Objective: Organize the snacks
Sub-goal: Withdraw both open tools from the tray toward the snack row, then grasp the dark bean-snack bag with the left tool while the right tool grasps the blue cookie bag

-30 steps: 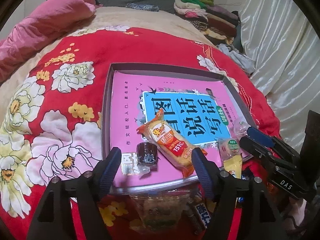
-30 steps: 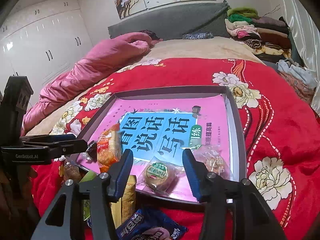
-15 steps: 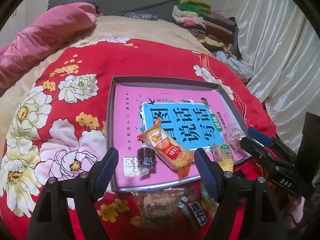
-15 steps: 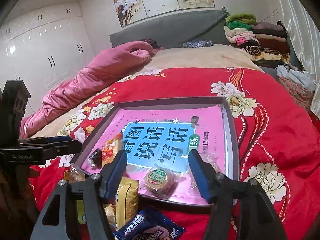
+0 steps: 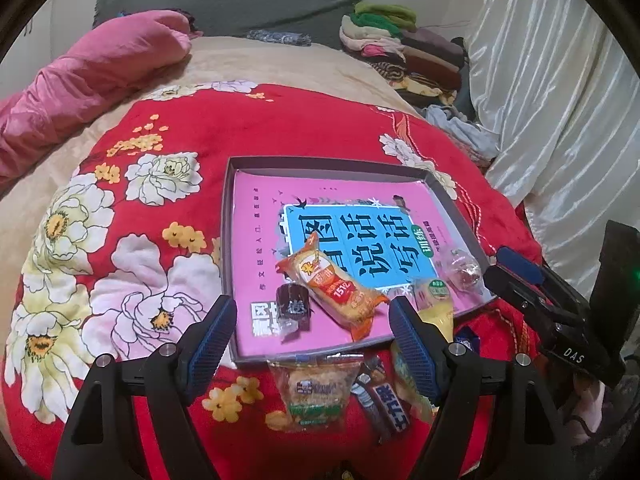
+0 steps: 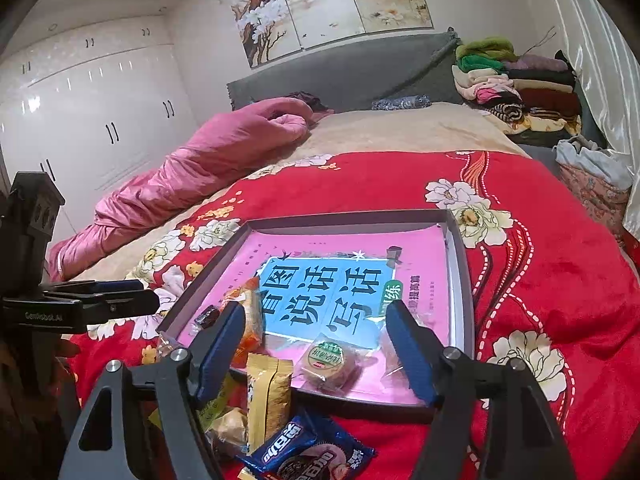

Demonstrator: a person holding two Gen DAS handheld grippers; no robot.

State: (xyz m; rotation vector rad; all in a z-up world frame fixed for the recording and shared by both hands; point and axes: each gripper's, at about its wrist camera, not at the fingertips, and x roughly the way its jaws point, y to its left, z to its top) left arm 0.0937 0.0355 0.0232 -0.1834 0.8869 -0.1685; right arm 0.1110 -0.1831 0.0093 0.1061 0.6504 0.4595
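Observation:
A shallow grey tray lined with a pink and blue book cover lies on the red floral blanket. In it lie an orange snack pack, a small dark candy, a round green-labelled cake and a clear-wrapped sweet. Loose snacks lie before the tray: a clear cracker bag, a blue pack and a gold pack. My left gripper is open and empty above the tray's near edge. My right gripper is open and empty over the cake.
A pink quilt lies at the left of the bed. Folded clothes are stacked by the headboard. White curtains hang at the right. White wardrobes stand at the left.
Both grippers have pulled back and up from the tray, staying open. The loose snacks before the tray have come into fuller view. No snack has moved.

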